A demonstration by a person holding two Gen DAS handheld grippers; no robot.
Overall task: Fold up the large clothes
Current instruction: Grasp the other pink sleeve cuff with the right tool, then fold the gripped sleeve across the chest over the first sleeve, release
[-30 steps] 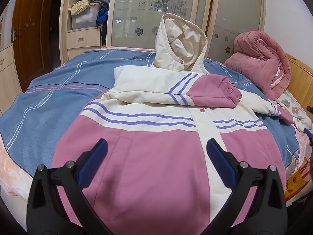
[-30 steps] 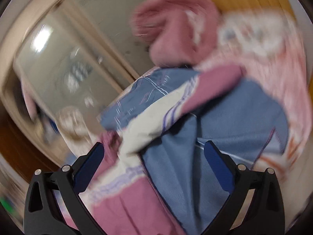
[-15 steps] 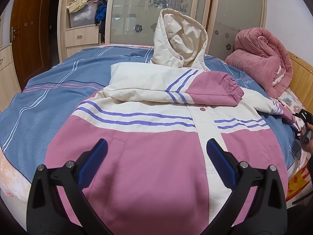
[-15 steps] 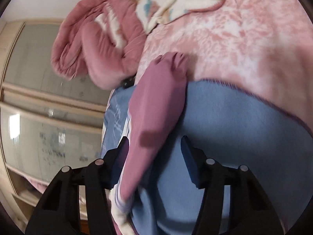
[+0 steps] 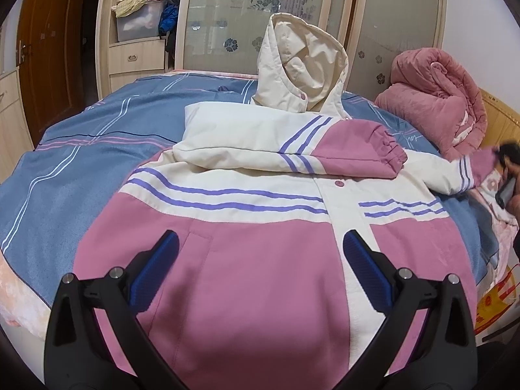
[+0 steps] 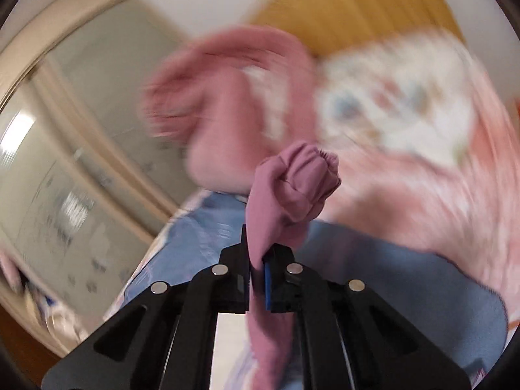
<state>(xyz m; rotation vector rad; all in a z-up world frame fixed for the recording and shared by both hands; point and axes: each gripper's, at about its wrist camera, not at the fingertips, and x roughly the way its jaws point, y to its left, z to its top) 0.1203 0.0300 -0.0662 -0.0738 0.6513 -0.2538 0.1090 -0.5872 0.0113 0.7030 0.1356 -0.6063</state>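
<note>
bed (image 5: 81, 149) | jacket (image 5: 260, 276) flat | right hand-held gripper (image 6: 258, 260) pinching sleeve (image 6: 292, 182)

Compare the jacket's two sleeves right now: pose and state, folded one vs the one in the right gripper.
The folded sleeve lies flat across the jacket's chest, released. The other sleeve stretches out off the side, unfolded.
No gripper touches the folded sleeve; the other sleeve is pinched near its cuff by the shut right gripper, cuff bunched above the jaws.
Shared: cream upper, purple stripes, pink elastic cuff.
The left gripper hangs open over the hem.
</note>
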